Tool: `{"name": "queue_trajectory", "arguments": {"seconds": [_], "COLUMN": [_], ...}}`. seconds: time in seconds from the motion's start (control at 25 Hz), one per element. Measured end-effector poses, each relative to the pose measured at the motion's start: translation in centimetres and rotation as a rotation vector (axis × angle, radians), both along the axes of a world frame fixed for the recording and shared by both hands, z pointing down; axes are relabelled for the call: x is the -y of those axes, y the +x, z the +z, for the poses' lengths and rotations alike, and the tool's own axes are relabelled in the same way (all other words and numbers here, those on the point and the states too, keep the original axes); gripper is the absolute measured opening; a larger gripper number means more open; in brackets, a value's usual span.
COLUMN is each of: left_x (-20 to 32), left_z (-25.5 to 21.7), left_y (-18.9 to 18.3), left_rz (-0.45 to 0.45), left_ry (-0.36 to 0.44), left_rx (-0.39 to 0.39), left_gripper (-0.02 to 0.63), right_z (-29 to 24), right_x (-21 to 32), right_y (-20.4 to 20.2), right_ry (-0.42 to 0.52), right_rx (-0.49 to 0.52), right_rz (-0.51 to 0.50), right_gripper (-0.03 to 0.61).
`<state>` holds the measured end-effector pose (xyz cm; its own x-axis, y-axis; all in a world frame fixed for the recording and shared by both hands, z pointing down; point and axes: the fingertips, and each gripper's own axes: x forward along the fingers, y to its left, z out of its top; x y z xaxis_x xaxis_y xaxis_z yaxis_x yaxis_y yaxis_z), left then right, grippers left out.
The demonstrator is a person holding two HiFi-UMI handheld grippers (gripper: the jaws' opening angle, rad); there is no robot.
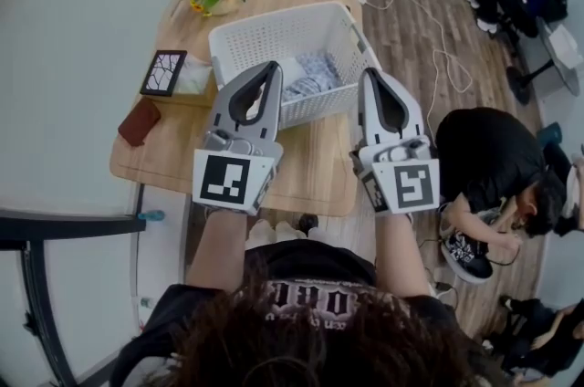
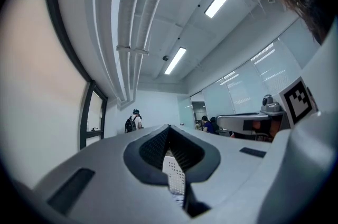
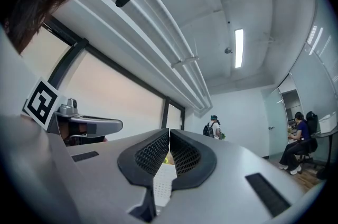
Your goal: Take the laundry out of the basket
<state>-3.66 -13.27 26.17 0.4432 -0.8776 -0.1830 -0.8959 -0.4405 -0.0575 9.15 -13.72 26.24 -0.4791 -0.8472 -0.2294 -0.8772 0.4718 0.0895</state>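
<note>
Pale laundry (image 1: 307, 75) is lying inside the basket (image 1: 265, 36) on the table (image 1: 315, 162). Left gripper (image 1: 273, 66) and right gripper (image 1: 369, 74) are hovering at its near wall, both closed, holding nothing; jaws should be opening before dipping inside.

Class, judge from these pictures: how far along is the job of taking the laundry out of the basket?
Done: nothing yet; the blue-and-white laundry lies inside the white basket. In hand: nothing; the left hand-held gripper and right hand-held gripper are both shut and empty, held by the basket's near side. Left: every piece has to come out.
</note>
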Motion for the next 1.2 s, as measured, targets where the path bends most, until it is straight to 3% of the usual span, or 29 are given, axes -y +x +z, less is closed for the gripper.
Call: {"name": "queue_trajectory", "arguments": {"seconds": [0.68, 1.2], "left_x": [6.8, 11.7], "left_z": [0.0, 1.2], "left_y": [1.9, 1.8], "left_rz": [-0.044, 0.079], "left_ry": [-0.009, -0.049], "left_rx": [0.019, 0.060], "left_gripper": [0.000, 0.000], "right_z": [-0.4, 0.3], "right_x": [7.1, 10.7], "right_y": [1.0, 0.3], "right_ry": [-0.005, -0.031], "right_rx": [0.026, 0.026], "right_rz": [-0.061, 0.009], "right_gripper": [0.028, 0.028]}}
